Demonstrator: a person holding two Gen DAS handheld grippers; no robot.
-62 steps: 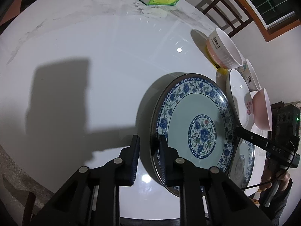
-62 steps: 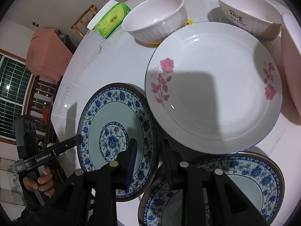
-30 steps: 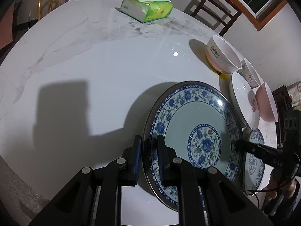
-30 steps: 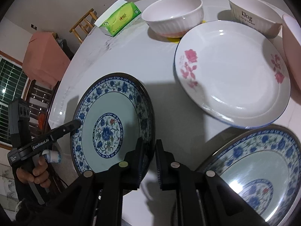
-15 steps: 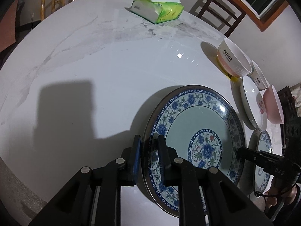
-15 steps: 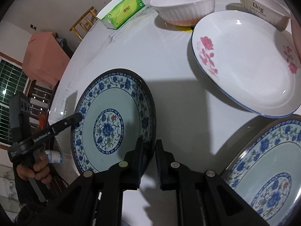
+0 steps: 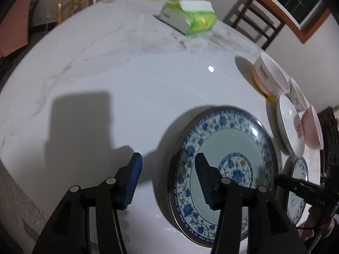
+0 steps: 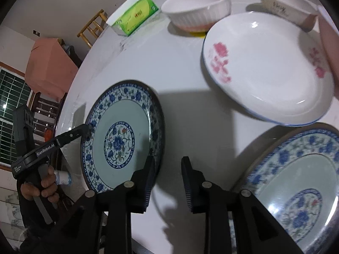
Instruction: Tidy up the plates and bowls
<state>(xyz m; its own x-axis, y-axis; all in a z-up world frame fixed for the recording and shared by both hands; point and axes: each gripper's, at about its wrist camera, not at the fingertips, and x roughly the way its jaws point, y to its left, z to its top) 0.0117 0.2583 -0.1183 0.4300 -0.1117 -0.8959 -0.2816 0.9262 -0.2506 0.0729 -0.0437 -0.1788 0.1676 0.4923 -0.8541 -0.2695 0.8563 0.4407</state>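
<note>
- Left gripper [image 7: 167,173] had just been opening, and its jaws stood apart, straddling the near rim of the blue floral plate [image 7: 224,146] without pressing it; the plate lay flat on the tabletop [image 7: 127,80].
- Left fingertip [image 7: 135,163] sat off the plate over bare tabletop, the right one hung over the plate's patterned border.
- Far ahead of that gripper lay a green tissue pack [image 7: 188,19], with a wooden chair [image 7: 252,23] behind the tabletop's edge.
- Ahead and to the right stood a white ribbed bowl [image 7: 269,76], then the rose plate [image 7: 290,124] with a pink bowl [image 7: 312,129] just beside it.
- Right gripper [image 8: 167,167] had also just been opening: jaws parted, nothing clamped, its left fingertip at the same blue floral plate's edge, the right one above bare tabletop.
- Across the plate from it, the person's hand [image 8: 40,186] held the left gripper's handle.
- To the right gripper's right lay a second blue floral plate [image 8: 296,182], close by.
- Ahead of it sat the rose plate, and beyond that the ribbed bowl and a lettered bowl [image 8: 284,2], its lettering too blurred to read.
</note>
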